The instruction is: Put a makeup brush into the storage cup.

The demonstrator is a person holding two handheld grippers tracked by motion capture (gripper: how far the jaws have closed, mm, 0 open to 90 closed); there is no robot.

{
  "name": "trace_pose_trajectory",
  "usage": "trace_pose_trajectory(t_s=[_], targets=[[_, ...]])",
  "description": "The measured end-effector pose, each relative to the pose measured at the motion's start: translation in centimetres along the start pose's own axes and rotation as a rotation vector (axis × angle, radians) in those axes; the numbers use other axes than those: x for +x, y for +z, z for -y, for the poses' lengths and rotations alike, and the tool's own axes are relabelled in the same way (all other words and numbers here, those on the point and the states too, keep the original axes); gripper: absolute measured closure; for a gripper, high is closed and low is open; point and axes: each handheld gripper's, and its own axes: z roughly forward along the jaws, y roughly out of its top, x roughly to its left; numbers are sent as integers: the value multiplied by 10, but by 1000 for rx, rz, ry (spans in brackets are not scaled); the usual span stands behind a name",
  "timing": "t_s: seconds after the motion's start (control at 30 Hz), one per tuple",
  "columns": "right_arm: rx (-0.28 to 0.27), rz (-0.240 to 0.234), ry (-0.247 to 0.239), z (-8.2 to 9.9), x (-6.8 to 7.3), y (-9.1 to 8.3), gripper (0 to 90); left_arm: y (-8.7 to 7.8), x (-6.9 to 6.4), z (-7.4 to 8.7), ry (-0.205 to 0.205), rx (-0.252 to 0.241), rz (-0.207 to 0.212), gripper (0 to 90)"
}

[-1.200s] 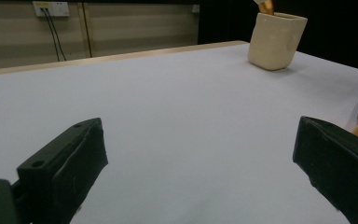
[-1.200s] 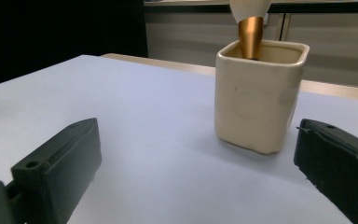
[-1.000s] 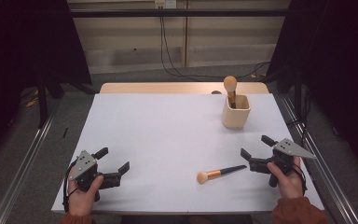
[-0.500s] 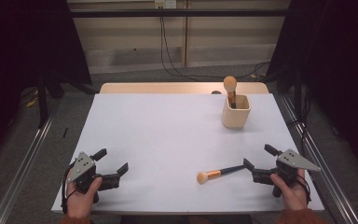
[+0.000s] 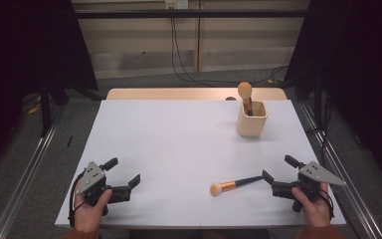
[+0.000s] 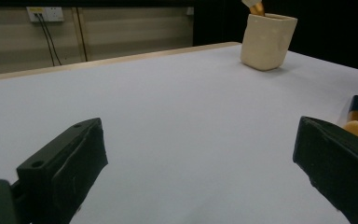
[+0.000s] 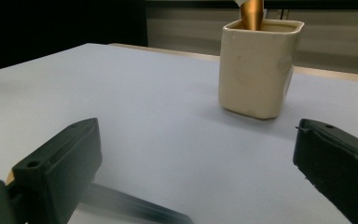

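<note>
A makeup brush (image 5: 234, 184) with a tan head and dark handle lies flat on the white table (image 5: 179, 144), near the front right. My right gripper (image 5: 277, 168) stands open just right of the handle's end, its lower jaw close to the tip. In the right gripper view the blurred handle (image 7: 135, 210) passes beside the left jaw. A cream cup (image 5: 252, 119) at the back right holds a second brush (image 5: 245, 92) upright. My left gripper (image 5: 124, 171) rests open at the front left with nothing between its jaws. From there the cup (image 6: 266, 41) and the lying brush (image 6: 354, 119) show far off.
A wooden strip (image 5: 189, 93) borders the table's far edge. Metal rails (image 5: 25, 184) run along the floor on both sides. Cables (image 5: 184, 59) hang down the back wall. The cup (image 7: 256, 70) stands straight ahead in the right gripper view.
My right gripper has drawn back toward the table's front edge and slightly right, still open. The lying brush and my left gripper have stayed put.
</note>
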Motion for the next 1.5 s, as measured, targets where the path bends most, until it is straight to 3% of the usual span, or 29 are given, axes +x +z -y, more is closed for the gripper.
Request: trace_pose_trajectory(t_s=[0.37, 0.63, 0.87, 1.2, 1.37, 1.5], targets=[[-1, -35, -1, -4, 4, 3, 9, 3, 2, 2, -3, 9, 17, 25], [5, -94, 9, -10, 10, 12, 6, 2, 2, 1, -2, 13, 17, 25], [38, -141, -37, -13, 16, 24, 6, 2, 0, 1, 1, 12, 9, 24], [60, -186, -54, -25, 17, 42, 12, 2, 1, 1, -11, 11, 2, 24], [73, -195, -31, -31, 17, 52, 23, 1, 2, 1, -6, 15, -3, 24], [118, -215, -50, -35, 18, 60, 36, 1, 3, 1, -8, 14, -8, 24]])
